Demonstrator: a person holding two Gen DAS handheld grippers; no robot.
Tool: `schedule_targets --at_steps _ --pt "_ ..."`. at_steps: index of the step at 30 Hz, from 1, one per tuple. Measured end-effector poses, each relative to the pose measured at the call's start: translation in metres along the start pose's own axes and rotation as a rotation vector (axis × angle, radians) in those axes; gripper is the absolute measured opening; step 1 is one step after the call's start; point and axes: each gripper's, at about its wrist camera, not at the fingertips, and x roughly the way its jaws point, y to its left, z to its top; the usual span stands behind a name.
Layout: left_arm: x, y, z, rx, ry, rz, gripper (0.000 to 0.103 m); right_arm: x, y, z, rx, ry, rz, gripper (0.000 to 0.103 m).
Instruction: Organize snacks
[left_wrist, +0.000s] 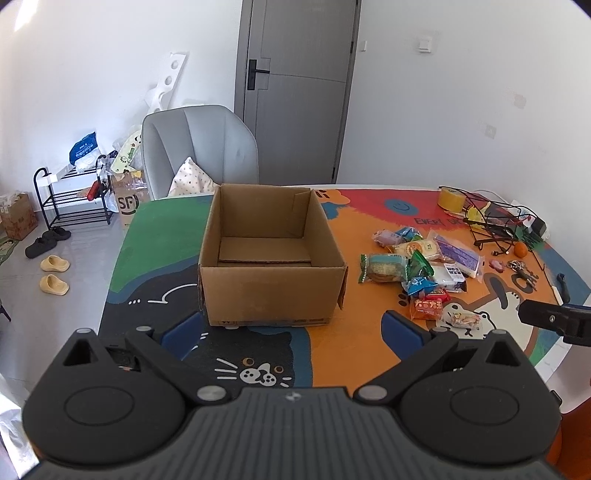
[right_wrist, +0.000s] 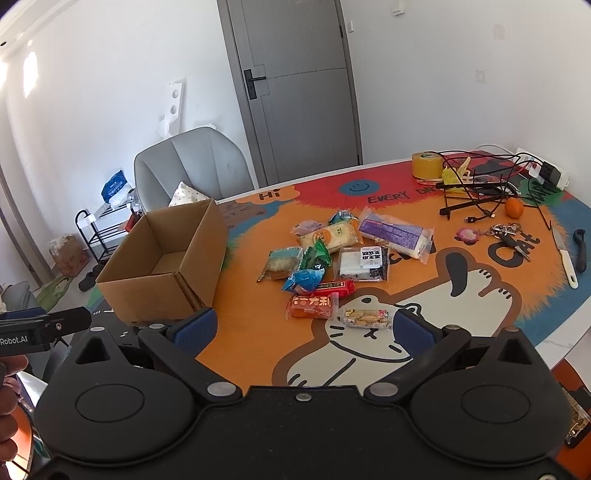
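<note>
— What's on the table (right_wrist: 480, 332)?
— An open cardboard box (left_wrist: 271, 291), empty, stands on a bright cartoon mat. Just to its right lies a loose heap of wrapped snacks (right_wrist: 332, 258), apart from the box.
— And the claws?
— The left claw (left_wrist: 291, 332) hangs spread wide before the box, gripping nothing. The right claw (right_wrist: 303, 328) gapes too, nearest a small clear packet (right_wrist: 365, 318).

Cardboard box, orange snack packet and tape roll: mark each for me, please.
cardboard box (left_wrist: 271, 291): left wrist view, on its near outer wall.
orange snack packet (right_wrist: 311, 307): right wrist view, on the middle of its printed face.
tape roll (right_wrist: 426, 165): right wrist view, on its yellow outer side.
</note>
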Motion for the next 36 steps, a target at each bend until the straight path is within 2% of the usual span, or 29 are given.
schedule_targets --at_steps 36 --pt "-0.0052 0.0051 0.0008 -0.022 -0.019 0.011 0.103 0.0014 -0.0009 -0.0008 0.003 0.009 0.003 0.103"
